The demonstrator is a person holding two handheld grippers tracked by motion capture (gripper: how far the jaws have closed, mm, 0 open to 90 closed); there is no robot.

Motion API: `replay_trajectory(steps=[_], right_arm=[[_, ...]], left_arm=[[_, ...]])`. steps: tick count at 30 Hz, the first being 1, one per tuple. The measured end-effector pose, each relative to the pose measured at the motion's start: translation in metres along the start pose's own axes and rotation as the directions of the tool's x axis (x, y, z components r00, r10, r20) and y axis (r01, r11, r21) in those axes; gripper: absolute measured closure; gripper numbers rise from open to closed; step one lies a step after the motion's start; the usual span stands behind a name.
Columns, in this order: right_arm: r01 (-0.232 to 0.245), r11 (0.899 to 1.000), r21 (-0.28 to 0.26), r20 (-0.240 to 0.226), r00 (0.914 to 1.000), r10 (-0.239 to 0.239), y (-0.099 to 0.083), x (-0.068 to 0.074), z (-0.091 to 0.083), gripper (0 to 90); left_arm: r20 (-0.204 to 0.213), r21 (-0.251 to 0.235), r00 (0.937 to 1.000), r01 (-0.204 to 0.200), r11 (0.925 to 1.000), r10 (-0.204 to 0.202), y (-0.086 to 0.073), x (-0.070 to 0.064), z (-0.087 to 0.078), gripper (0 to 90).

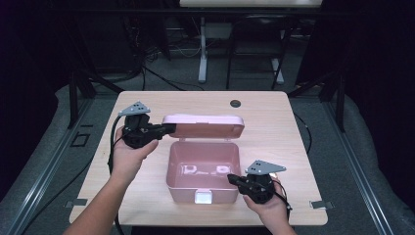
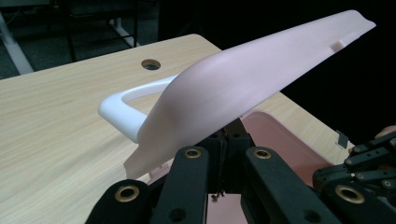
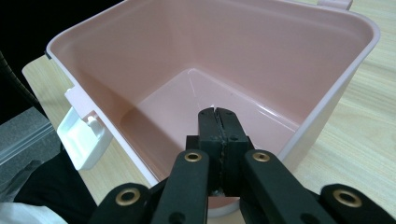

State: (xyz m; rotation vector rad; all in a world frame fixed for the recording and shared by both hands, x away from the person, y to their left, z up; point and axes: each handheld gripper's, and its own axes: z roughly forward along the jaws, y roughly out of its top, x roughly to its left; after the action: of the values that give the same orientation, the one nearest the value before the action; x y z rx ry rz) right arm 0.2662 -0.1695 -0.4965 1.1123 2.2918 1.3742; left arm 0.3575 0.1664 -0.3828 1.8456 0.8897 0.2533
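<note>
A pink plastic box (image 1: 186, 192) stands open on the wooden table (image 1: 274, 127), and its inside looks empty (image 3: 280, 56). Its lid (image 1: 203, 126) is raised at the back and tilts away; a white handle (image 2: 119, 109) shows behind the lid (image 2: 243, 79). My left gripper (image 1: 170, 129) is at the lid's left end, jaws shut, with the tips (image 2: 231, 128) tucked under the lid's edge. My right gripper (image 1: 230, 178) is at the box's front right corner, shut, its tips (image 3: 217, 112) poking over the rim above the inside. A white latch (image 3: 84, 135) hangs on the front wall.
A round cable hole (image 1: 236, 103) sits in the table behind the lid. Bare tabletop lies left and right of the box. Past the far edge stand table legs and cables on the floor (image 1: 201, 63).
</note>
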Motion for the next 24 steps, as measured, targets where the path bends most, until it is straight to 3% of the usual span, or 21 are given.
replay_trajectory(steps=[24], right_arm=[[0.007,1.000,-0.001,-0.003,1.0000,-0.007,0.000,0.001,0.000,90.0]], left_arm=[[-0.041,0.011,0.9990,0.019,0.9998,-0.019,-0.001,0.010,0.005,89.7]])
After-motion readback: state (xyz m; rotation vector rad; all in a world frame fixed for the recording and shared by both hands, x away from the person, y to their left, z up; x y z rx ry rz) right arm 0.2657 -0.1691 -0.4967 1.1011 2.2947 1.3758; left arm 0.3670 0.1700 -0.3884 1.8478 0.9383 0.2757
